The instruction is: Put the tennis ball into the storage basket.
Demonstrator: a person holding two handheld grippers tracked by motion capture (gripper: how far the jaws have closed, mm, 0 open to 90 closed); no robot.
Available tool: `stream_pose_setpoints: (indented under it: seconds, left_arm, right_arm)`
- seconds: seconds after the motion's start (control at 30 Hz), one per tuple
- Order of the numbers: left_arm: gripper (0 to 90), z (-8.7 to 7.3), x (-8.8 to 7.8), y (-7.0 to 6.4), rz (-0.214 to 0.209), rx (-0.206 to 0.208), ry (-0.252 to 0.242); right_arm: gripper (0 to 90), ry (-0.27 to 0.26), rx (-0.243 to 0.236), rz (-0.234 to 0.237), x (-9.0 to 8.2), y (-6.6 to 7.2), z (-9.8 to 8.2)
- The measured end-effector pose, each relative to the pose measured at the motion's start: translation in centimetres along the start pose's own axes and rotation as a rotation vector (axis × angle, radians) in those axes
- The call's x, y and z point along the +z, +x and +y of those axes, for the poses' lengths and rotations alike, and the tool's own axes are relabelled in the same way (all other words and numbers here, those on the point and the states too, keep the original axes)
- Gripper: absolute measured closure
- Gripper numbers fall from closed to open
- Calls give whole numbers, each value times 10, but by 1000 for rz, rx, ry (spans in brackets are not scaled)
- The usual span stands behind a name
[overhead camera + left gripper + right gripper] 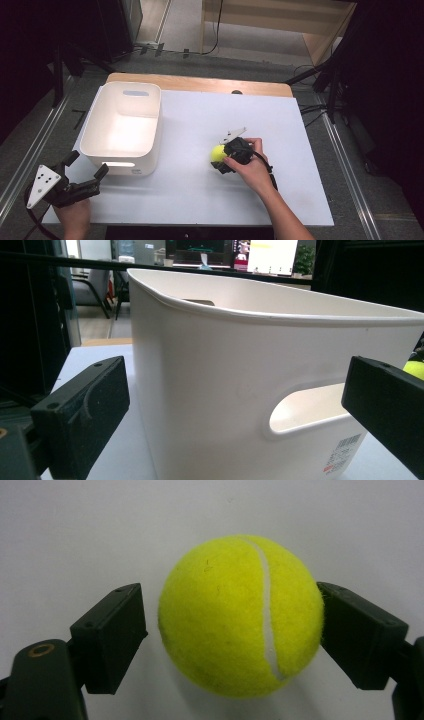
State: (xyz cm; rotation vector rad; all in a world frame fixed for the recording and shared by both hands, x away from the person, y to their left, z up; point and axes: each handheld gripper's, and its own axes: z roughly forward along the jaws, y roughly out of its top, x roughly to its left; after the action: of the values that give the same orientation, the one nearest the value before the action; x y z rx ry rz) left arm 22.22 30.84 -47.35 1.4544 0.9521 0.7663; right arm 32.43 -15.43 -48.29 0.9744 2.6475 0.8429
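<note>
At the table's near left corner the left gripper (pixel 87 176) hangs with its jaws spread wide and nothing between them, pointing at the near wall of the white bin (pixel 92 129) just ahead. Right of the bin lies a bare stretch of white table (pixel 190 185), then the ball (pixel 218 152), well apart from the bin and resting on the surface. The right gripper (pixel 223 159) comes at it from the right, so the ball lies on its bin-ward side. In the right gripper view the ball (pixel 241 616) sits between the jaws: the right one touches the felt, the left stands a sliver off, so the grip looks not quite made. Being round, it has no long axis to line up. The path to the bin looks clear; only its rim needs clearing.
</note>
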Motion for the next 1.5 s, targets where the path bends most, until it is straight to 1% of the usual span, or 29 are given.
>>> stream_pose_setpoints:
  seconds: [0.13,0.27,0.43,0.47,0.57,0.73,0.87,1.03,1.27,1.33,1.5]
  left_arm:
    - [0,0,0,0,0,0,0]
    - [0,0,0,0,0,2,0]
    - [0,0,0,0,-1,1,0]
    - [0,0,0,0,-1,2,0]
    - [0,0,0,0,-1,2,0]
    - [0,0,0,0,-1,2,-1]
    - [0,0,0,0,-2,3,-1]
    - [0,0,0,0,-2,1,-2]
    - [0,0,0,0,-2,-2,-3]
    - [0,0,0,0,-2,-2,-4]
    - [0,0,0,0,-2,-2,-3]
  right_arm:
    - [181,1,7,-17,1,0,0]
    - [183,4,9,-29,3,1,1]
    - [184,8,1,-48,7,0,1]
    - [185,11,7,-49,7,1,2]
    - [188,14,-11,-60,9,1,2]
    - [213,12,-5,-83,11,1,3]
    - [219,11,-10,-78,11,1,3]
    - [221,18,-2,-69,9,0,3]
    - [221,17,-9,-57,8,-2,3]
    - [221,10,12,-51,8,-1,4]
    - [221,6,14,-40,5,-2,6]
